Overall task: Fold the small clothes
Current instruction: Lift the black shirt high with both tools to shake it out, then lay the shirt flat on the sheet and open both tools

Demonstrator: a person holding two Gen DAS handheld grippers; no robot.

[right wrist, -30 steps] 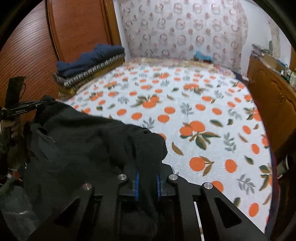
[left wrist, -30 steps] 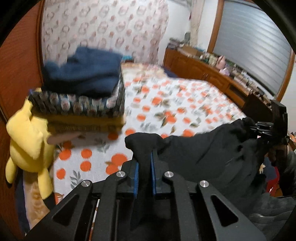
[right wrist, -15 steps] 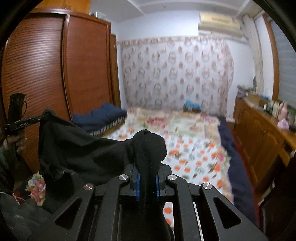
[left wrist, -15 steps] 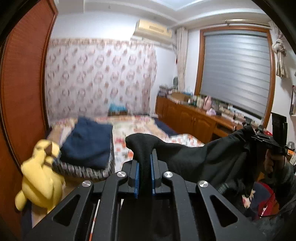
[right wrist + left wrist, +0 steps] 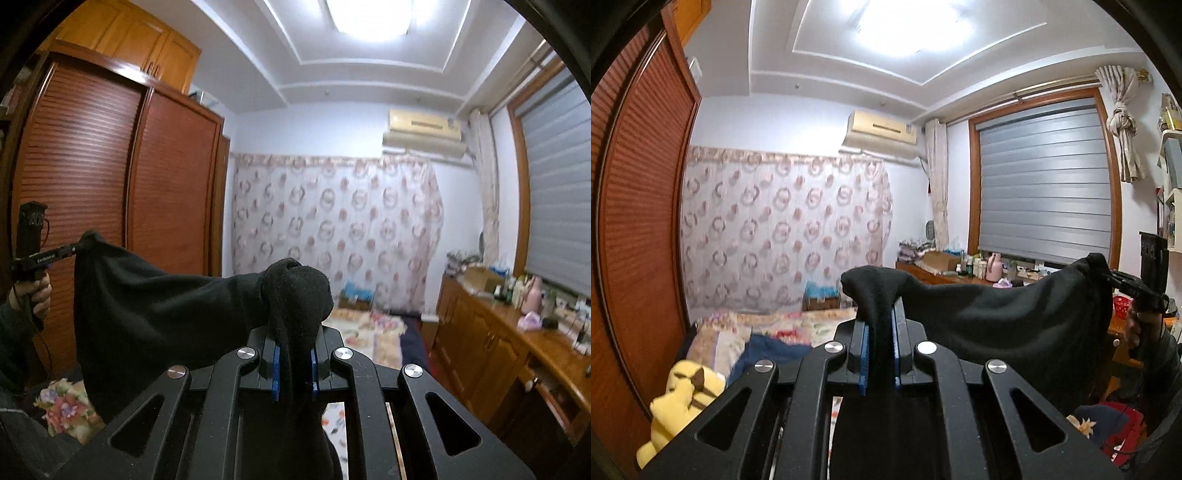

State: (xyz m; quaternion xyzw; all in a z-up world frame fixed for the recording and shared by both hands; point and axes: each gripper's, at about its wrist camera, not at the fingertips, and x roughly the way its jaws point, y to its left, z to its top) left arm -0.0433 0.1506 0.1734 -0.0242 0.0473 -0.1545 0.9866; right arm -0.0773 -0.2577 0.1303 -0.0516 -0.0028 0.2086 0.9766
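Both the left gripper (image 5: 879, 354) and right gripper (image 5: 293, 369) are clamped on opposite top corners of a black garment (image 5: 997, 317), which hangs stretched between them in mid-air above the bed (image 5: 783, 328); lowering it evenly, both grips tight, should lay it flat.

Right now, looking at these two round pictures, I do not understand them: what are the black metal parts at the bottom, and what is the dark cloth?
No robot here: a person holds two hand grippers, each carrying a fisheye camera. One picture looks along the left gripper, the other along the right gripper. Both are shut on a black garment, stretched in the air between them. Behind lie a bed, a yellow plush toy and a wooden wardrobe.
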